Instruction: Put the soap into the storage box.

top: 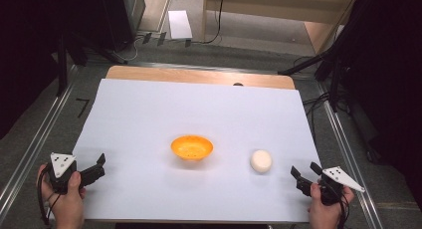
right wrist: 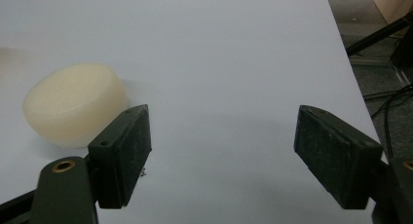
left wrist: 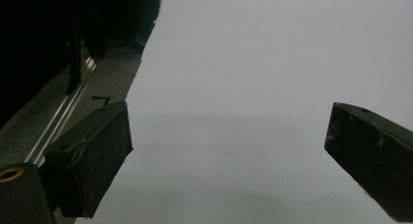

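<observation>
Cream puck: lies free on the white sheet, right of the orange bowl, near your right gripper.
Right gripper: jaws spread, empty; shift left to straddle it squarely.
Left gripper: spread, empty.

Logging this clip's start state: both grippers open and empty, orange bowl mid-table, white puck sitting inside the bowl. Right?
Not quite. The puck lies on the table right of the bowl, apart from it, as the high view shows. The rest stands: left gripper and right gripper are open and empty.
</observation>
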The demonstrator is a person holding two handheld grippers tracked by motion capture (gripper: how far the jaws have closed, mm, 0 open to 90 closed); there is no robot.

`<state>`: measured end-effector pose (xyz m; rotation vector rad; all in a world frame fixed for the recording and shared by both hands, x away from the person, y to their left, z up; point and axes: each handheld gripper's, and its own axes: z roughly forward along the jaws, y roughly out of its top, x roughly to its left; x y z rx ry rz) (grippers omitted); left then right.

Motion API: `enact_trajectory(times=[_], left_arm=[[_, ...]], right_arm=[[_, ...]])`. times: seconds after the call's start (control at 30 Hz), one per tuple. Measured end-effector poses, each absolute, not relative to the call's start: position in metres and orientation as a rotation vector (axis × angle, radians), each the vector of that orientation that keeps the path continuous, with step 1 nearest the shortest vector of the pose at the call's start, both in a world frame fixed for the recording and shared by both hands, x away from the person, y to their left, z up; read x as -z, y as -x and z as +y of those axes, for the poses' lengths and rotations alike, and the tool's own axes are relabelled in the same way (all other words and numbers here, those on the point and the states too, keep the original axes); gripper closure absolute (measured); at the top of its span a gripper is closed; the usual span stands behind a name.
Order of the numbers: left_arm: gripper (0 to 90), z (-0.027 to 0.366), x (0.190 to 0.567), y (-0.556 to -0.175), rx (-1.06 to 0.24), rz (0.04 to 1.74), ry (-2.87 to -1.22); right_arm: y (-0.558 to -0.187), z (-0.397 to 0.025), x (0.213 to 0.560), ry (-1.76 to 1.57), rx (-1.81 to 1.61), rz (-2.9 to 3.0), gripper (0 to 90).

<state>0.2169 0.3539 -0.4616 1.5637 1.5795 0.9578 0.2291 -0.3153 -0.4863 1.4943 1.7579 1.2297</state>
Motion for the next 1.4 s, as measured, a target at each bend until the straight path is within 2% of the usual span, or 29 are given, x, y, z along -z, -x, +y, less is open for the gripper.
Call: enact_trajectory(times=[0.27,0.3,0.6,0.77,0.8,1.13,1.4], left_arm=[[3.8,0.353,0.462,-0.22,-0.953,1.608,-1.577],[3.8,0.353,0.462,-0.219,-0.957,1.599,-1.579],[2.7,0.353,0.462,-0.216,-0.931,1.513,-1.599],[2.9,0.355,0.462,-0.216,-0.915,1.531,-1.589],[3.5,0.354,0.462,-0.216,-0.925,1.523,-1.598],[5.5,0.35,0.463,-0.216,-0.947,1.493,-1.637],[5.8,0.351,0.462,-0.215,-0.937,1.482,-1.633]], right_arm=[[-0.232,-0.314,0.483,-1.489,-1.227,1.851,22.1],[-0.235,-0.311,0.478,-1.481,-1.208,1.936,16.5],[-0.245,-0.285,0.463,-1.366,-0.916,2.266,10.2],[-0.252,-0.276,0.459,-1.328,-0.894,2.369,12.2],[-0.255,-0.272,0.459,-1.318,-0.877,2.422,16.4],[-0.271,-0.257,0.455,-1.299,-0.816,2.524,19.4],[-0.283,-0.239,0.459,-1.27,-0.752,2.575,15.7]])
